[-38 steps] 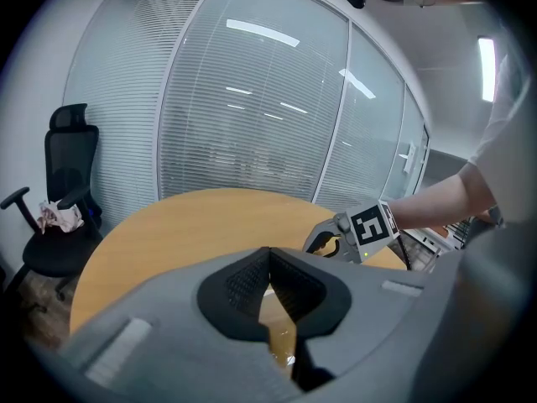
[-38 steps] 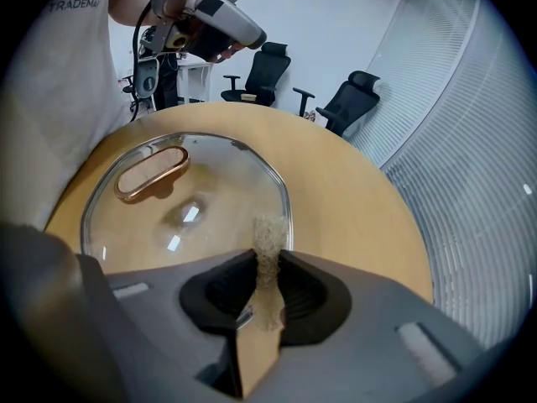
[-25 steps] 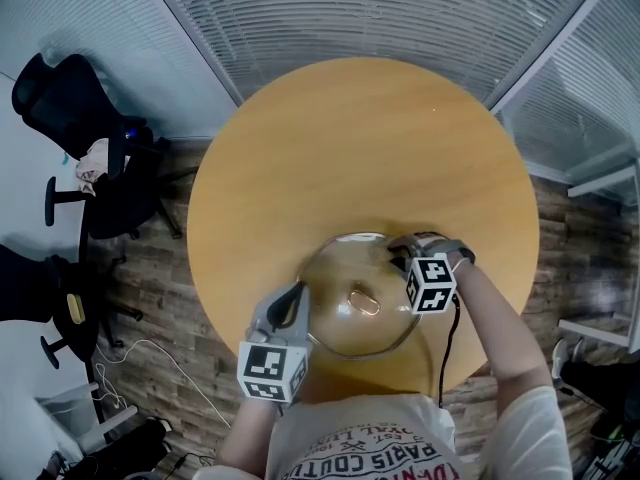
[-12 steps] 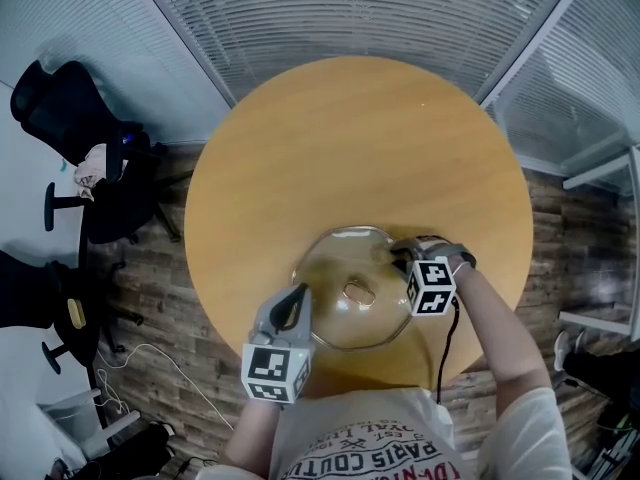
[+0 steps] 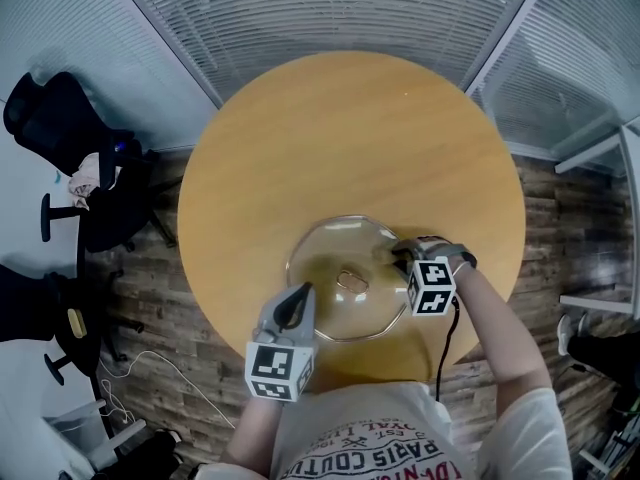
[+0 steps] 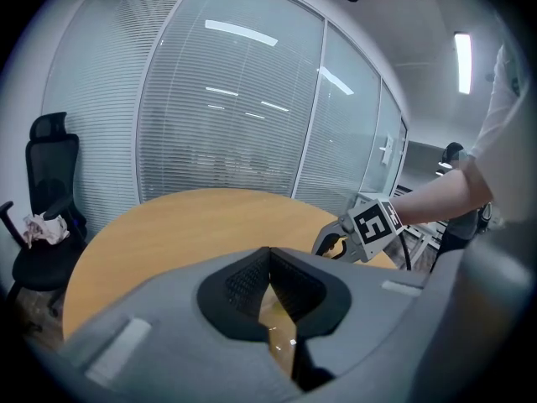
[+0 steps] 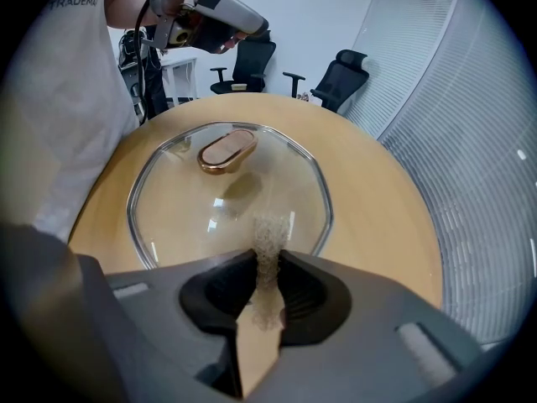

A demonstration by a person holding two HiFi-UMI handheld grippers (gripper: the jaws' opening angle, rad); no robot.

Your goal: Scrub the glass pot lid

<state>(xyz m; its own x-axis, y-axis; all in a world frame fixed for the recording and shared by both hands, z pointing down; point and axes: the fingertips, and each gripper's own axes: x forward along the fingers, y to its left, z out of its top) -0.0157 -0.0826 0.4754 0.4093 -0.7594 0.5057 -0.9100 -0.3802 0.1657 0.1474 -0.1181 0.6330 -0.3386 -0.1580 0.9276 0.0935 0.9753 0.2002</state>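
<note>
Wooden table [image 5: 350, 138], glass lid [image 5: 330, 303], plank floor [image 5: 150, 268] (blinds [image 5: 330, 18] behind)

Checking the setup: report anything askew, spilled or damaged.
Nothing stands out. The glass pot lid lies flat, knob up, on the table, no cracks or spills visible; left gripper grips its rim, right gripper holds a scrub pad on it.

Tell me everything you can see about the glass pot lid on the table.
The glass pot lid is clear, with a rounded, many-sided outline, a metal rim and an oval copper-coloured knob at its middle. It lies knob up on the round wooden table, near the person's edge. The left gripper is shut on its near left rim. The right gripper holds a speckled scrub pad against its right side.
</note>
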